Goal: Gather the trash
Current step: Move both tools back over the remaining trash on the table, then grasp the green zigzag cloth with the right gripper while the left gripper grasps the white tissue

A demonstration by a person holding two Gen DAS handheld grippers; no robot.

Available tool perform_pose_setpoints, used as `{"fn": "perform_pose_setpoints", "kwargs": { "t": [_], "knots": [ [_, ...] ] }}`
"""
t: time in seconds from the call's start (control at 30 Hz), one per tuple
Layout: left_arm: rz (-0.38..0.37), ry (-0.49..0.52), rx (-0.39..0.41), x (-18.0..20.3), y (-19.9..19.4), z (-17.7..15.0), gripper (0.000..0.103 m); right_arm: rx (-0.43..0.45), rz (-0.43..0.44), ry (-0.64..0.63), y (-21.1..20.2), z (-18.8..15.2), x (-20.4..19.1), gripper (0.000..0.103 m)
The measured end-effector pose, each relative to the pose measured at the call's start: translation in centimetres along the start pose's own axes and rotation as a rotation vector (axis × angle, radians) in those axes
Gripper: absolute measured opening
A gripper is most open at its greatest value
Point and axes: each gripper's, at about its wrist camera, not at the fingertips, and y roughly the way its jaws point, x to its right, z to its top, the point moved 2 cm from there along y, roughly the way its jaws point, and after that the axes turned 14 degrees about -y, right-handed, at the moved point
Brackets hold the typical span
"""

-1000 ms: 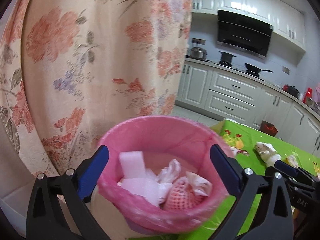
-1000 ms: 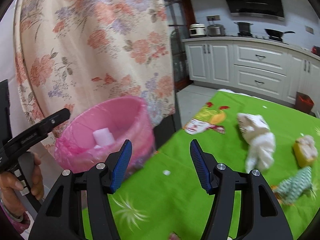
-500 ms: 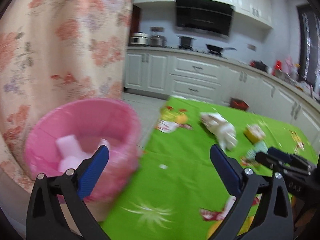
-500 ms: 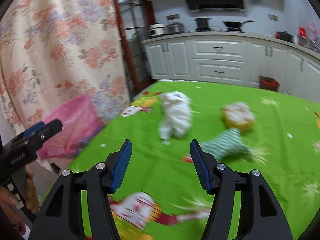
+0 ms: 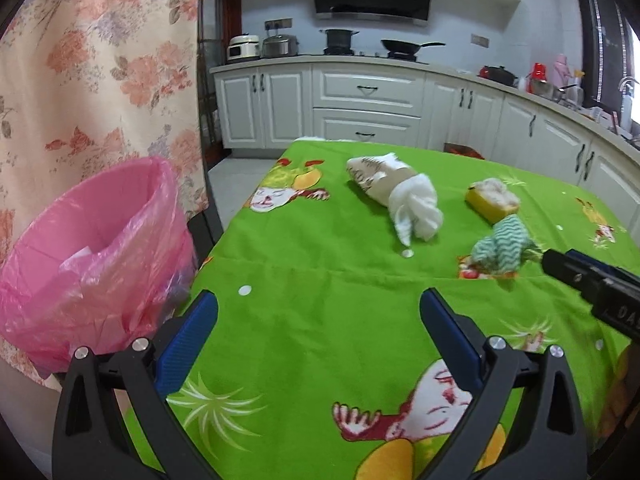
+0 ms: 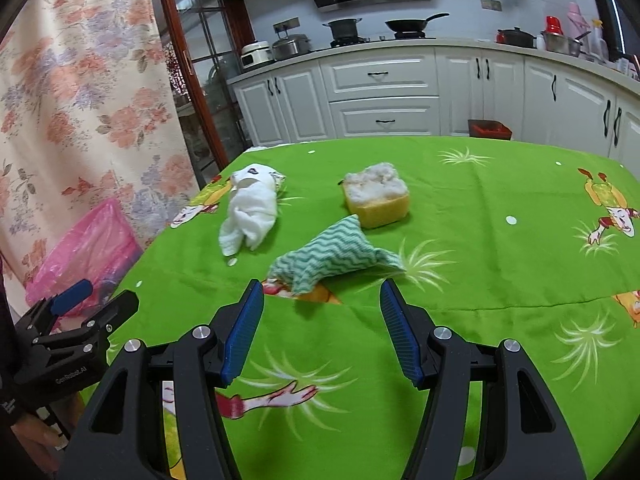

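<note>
Left gripper: the left gripper (image 5: 318, 312) hangs empty over the near edge of the worktop (image 5: 320, 280), jaws spread wide with nothing between them.
Right gripper: the right gripper (image 6: 322, 302) is also parted and empty, aimed at the green zigzag cloth (image 6: 336, 258), which lies just ahead at its 12 o'clock, not yet touched.
Trash on the worktop: three pieces show in the right wrist view. The white crumpled wad (image 6: 250, 208) lies at 10 o'clock from the cloth, near the worktop's left edge. The yellow sponge (image 6: 378, 196), with white fluff on top, sits at 1 o'clock from the cloth and just beside its far tip; whether they touch I cannot tell.
Bin: the pink-lined bin (image 5: 92, 256) stands off the worktop's left edge, at 9 o'clock in the left wrist view, already holding some pale scraps.
Step in hand: probably closing on the zigzag cloth, since it is nearest the right gripper.
Risk, grasp: the cloth is limp and lies flat, so jaws closing too high may pinch only a fold and let it slip. Closing too low may catch the green tablecloth and drag it.
Risk, neighbours: a pull could nudge the sponge if the two are in contact.
Risk, carry: the bin is well apart from the cloth, off to the left, so a loose hold may drop it short.
</note>
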Motion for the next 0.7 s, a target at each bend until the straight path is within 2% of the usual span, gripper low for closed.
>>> {"fn": "perform_pose_setpoints", "kwargs": {
  "t": [0.3,0.5,0.7],
  "knots": [
    [0.023,-0.06,-0.028,-1.7,0.9,0.3,0.098,-0.061,-0.011,0.033,2.7,0.9,0.5,0.058],
    [0.089,-0.089,-0.01,-2.3,0.7,0.4,0.097,-0.107,0.002,0.039,4.9,1.3,0.0,0.058],
    [0.084,-0.106,-0.019,-2.7,0.8,0.5,0.097,-0.165,-0.029,0.037,7.0,2.0,0.0,0.058]
  ]
}}
